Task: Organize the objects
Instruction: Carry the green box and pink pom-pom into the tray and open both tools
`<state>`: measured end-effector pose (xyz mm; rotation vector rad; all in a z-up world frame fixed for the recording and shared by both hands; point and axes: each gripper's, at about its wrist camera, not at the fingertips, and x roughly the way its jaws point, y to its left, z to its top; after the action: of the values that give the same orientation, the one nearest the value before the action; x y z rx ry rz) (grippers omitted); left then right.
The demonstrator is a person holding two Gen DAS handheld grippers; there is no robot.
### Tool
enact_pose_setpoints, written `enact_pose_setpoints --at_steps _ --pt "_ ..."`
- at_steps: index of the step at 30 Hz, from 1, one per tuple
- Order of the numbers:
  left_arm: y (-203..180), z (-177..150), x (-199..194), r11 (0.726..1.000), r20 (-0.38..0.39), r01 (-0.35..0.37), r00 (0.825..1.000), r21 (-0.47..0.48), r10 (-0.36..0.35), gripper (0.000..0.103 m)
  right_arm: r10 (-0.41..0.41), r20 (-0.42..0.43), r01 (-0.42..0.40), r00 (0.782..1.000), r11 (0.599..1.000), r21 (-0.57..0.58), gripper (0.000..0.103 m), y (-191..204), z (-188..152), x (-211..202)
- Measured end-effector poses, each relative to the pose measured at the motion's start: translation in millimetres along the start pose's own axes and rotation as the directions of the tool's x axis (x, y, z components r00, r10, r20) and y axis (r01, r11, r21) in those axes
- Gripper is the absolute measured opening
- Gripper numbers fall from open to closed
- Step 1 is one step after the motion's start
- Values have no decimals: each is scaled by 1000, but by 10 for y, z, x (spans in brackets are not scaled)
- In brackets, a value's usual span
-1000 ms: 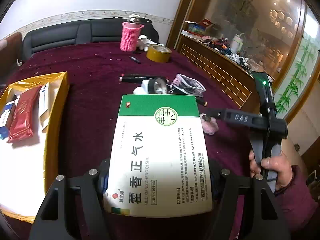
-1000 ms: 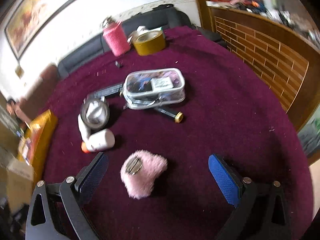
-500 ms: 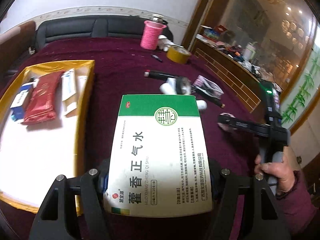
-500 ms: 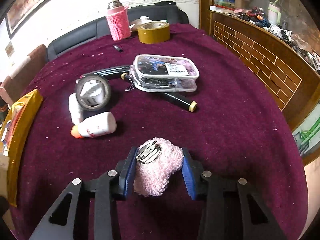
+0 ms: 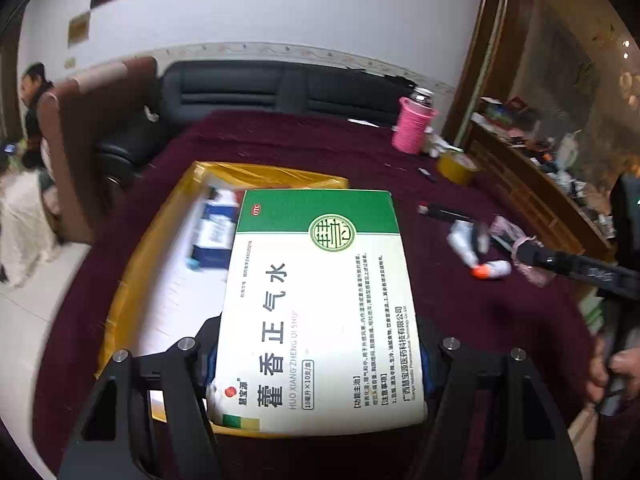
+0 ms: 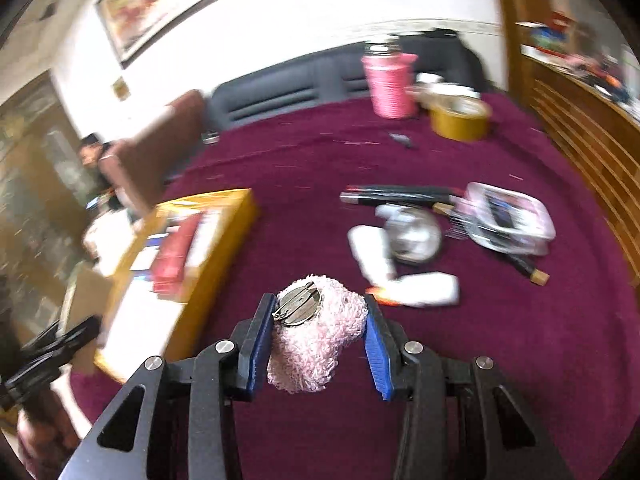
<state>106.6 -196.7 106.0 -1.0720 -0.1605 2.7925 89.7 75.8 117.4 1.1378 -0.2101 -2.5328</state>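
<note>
Left wrist view: my left tongs (image 5: 318, 364) are clamped on the green and white medicine box (image 5: 320, 312), which lies flat between the fingers and juts forward above the yellow tray (image 5: 132, 280) on the maroon tablecloth (image 5: 300, 148). Blurred small boxes lie in the tray beyond the box's far edge. Off to the right I see my right tongs (image 5: 532, 256) with something pink in them, near a white bottle with an orange cap (image 5: 490, 270). A pink wrapped bottle (image 5: 412, 128) and a yellow tape roll (image 5: 456, 166) stand at the far side.

Right wrist view: my right tongs (image 6: 316, 336) are pinched on the pink fluffy brooch (image 6: 320, 340), its metal clasp facing up, held above the cloth. The tray (image 6: 224, 248) lies ahead to the left with a red packet (image 6: 176, 252) in it. A clear pouch (image 6: 508, 220) lies to the right.
</note>
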Motion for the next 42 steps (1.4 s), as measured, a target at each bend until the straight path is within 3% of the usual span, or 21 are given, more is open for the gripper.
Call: enact_pose_setpoints --at_steps 5,11,17,23,42 --pt "230 12 163 998 -35 -63 997 8 63 70 167 -90 -172 982 984 -49 46 664 144 312" --pt "415 -22 468 997 -95 -76 993 -19 74 70 207 -191 -229 960 968 -102 46 1312 116 783" --pt "566 -61 694 995 -147 -79 987 -59 69 69 166 -268 -210 949 966 -148 46 1653 45 1197" --pt "654 -122 818 993 -173 -71 983 -93 54 70 100 -299 -163 949 967 -197 46 1751 -29 1443" --pt "609 -200 877 994 -219 -83 974 -73 65 71 26 -304 -105 952 963 -247 49 1775 -93 1655"
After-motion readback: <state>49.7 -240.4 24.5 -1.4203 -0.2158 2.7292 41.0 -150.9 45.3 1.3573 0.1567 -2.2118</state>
